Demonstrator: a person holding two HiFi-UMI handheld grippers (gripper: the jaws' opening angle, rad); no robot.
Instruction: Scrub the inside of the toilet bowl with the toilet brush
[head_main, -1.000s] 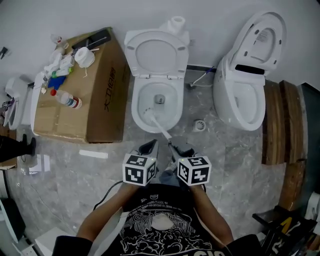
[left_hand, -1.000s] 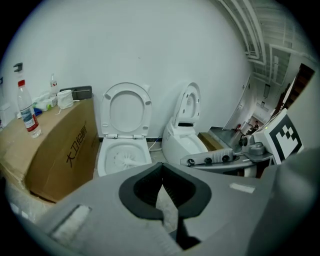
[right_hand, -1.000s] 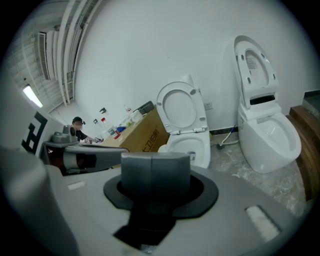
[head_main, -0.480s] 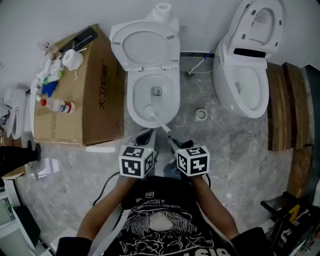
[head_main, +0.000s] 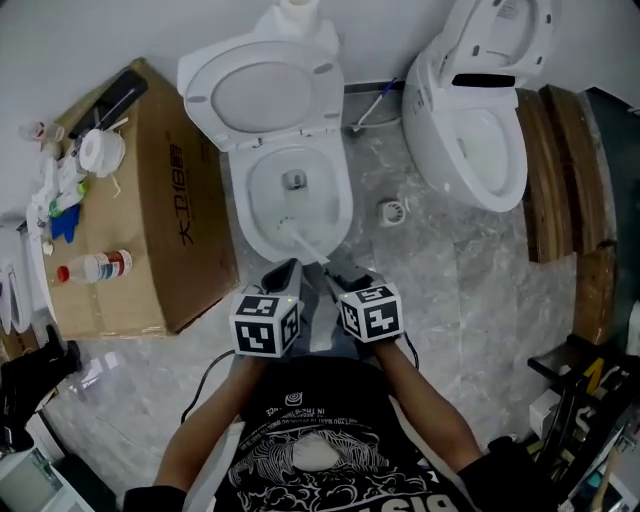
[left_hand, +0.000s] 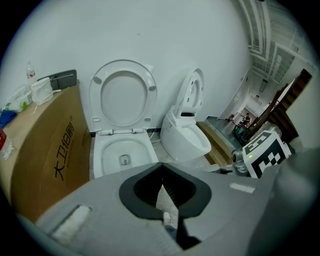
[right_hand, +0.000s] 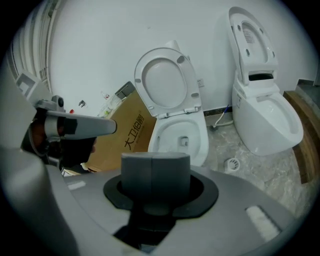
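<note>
Left gripper (head_main: 287, 270) nearest, jaws pinched together on nothing. Right gripper (head_main: 334, 275) just right of it, jaws closed on the handle end of the toilet brush (head_main: 307, 247). Brush slants far-left, head down inside the toilet bowl (head_main: 241, 210) by its near wall. Lid (head_main: 262, 95) up. 1 cardboard box (head_main: 170, 235) to the left, 2nd toilet (head_main: 470, 150) to the right.

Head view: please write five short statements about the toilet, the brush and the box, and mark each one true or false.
1. The brush head is in the bowl of the toilet beside the cardboard box. True.
2. That toilet's lid is down. False: it stands up.
3. The box is left of that toilet. True.
4. The bottle on the box stands upright. False: it lies on its side.
5. The brush handle leads to the right tool. True.
</note>
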